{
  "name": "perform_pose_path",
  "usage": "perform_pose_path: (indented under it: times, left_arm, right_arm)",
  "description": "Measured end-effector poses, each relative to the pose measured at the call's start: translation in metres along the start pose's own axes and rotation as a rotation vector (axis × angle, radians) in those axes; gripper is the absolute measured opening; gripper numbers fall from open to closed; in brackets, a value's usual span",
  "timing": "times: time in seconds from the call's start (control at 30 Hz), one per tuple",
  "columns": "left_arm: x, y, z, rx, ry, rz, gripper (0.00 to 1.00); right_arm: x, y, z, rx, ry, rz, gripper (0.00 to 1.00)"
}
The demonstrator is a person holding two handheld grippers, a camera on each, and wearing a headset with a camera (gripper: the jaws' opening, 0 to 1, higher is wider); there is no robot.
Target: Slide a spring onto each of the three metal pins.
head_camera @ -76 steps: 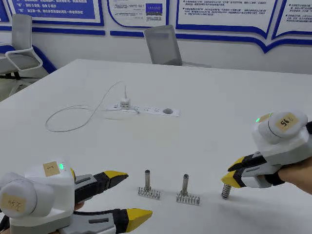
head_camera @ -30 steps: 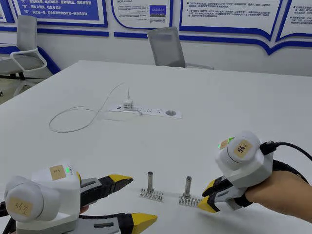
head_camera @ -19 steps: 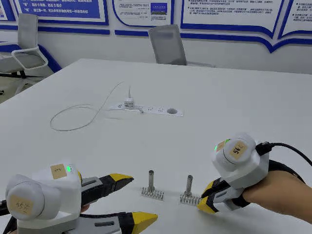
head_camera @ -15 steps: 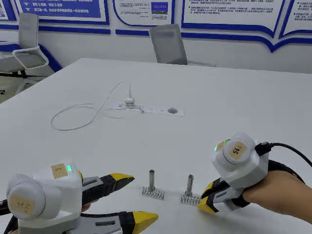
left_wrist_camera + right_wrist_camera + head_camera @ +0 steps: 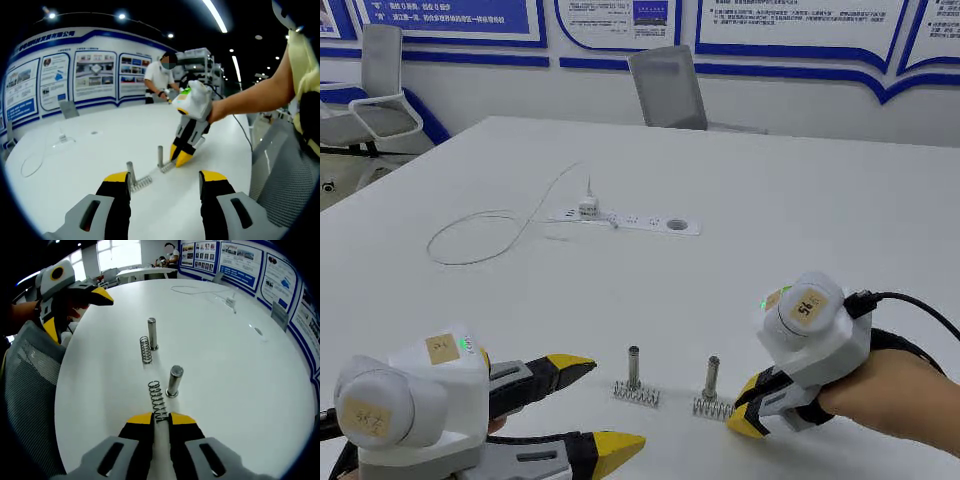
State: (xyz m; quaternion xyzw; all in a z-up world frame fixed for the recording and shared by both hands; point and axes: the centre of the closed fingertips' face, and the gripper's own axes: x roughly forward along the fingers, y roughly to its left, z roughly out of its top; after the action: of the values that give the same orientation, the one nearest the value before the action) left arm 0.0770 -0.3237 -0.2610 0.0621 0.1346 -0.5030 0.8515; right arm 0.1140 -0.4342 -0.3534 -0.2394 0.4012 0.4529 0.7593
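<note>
Two metal pins stand upright on the white table: one (image 5: 634, 362) on the left and one (image 5: 711, 375) on the right. A spring lies flat at the foot of each, the left one (image 5: 636, 394) and the right one (image 5: 713, 408). My right gripper (image 5: 740, 418) sits low on the table, shut on the near end of the right spring (image 5: 157, 399), beside its pin (image 5: 174, 381). Farther off in the right gripper view are the other pin (image 5: 152, 333) and its spring (image 5: 145, 349). My left gripper (image 5: 605, 402) hovers open, left of the pins, holding nothing.
A white power strip (image 5: 635, 222) with a looping cable (image 5: 480, 235) lies mid-table. Grey chairs (image 5: 667, 88) stand beyond the far edge. A person (image 5: 159, 80) stands in the background. The right gripper's black cable (image 5: 910, 305) trails off to the right.
My right gripper has moved left from the far-right spot down to the spring by the right pin and closed on its end. The left gripper has stayed put.
</note>
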Motion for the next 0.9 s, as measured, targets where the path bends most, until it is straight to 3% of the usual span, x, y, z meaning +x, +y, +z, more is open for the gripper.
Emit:
perform_pose_path:
  times: [0.5, 0.9]
  left_arm:
    - [0.001, -0.002, 0.000, 0.002, 0.002, -0.007, 0.56]
    - [0.001, -0.004, 0.002, 0.007, -0.005, -0.014, 0.56]
  right_arm:
    - [-0.009, 0.004, -0.001, -0.025, 0.020, -0.012, 0.12]
    - [-0.022, 0.006, 0.011, -0.060, 0.010, -0.030, 0.12]
